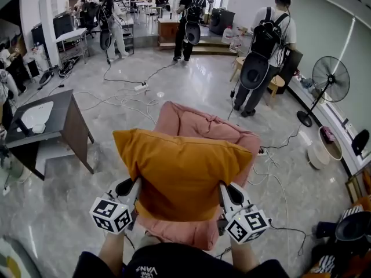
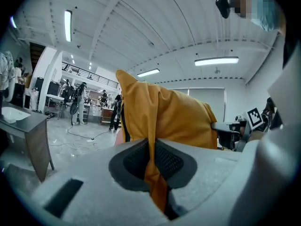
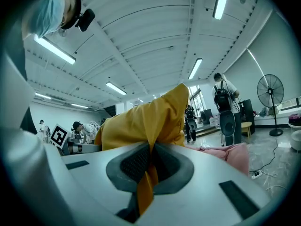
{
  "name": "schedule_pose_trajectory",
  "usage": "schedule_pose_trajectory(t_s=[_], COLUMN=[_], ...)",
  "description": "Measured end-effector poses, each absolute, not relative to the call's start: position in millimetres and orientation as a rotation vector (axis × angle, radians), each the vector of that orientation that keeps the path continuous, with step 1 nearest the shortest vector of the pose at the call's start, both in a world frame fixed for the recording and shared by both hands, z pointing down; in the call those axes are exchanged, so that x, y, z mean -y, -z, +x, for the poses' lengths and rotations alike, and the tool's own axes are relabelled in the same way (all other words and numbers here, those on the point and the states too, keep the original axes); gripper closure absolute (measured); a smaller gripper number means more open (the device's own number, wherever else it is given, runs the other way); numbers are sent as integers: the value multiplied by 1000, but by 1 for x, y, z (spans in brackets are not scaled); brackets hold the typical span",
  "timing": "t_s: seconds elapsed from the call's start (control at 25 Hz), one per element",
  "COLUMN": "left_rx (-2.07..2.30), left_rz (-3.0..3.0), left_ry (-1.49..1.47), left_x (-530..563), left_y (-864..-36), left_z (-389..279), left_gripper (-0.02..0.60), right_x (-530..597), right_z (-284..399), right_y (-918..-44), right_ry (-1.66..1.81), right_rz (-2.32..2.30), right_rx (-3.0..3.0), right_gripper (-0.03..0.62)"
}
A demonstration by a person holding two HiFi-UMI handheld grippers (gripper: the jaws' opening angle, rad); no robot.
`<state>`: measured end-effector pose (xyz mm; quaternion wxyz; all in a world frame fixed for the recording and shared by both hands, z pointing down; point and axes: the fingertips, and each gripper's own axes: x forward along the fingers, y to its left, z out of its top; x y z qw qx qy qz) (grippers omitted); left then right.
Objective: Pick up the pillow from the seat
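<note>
Mustard-yellow fabric pillow point(image 1: 182, 172) appears lifted off pink cushioned seat point(image 1: 200, 126). Left gripper point(image 1: 134, 187) and right gripper point(image 1: 224, 191) each pinch a corner. Raise both evenly so fabric doesn't slip.

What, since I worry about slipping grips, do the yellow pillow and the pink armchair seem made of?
The pillow looks like matte woven cloth over soft filling: it creases, and its corners pinch into thin folds. The armchair looks like matte pink fabric upholstery, probably padded: its top is wrinkled and puffy.
</note>
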<state>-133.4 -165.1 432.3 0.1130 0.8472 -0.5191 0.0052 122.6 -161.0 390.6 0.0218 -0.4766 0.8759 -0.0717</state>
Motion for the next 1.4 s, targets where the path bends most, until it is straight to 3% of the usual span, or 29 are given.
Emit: schedule_pose_trajectory(t_s=[0.64,1.4], left_rx=[1600,1649], left_rz=[2643,2600], left_ry=[109,125], left_x=[165,175], left_y=[-340,-342], left_z=[-134,-150], left_gripper=[552,554], right_x=[165,181], right_z=[123,108], right_y=[-305,-308], right_ry=[5,-1], right_rz=[-1405,-1400], right_rx=[-2647,-2668], right_gripper=[577,580])
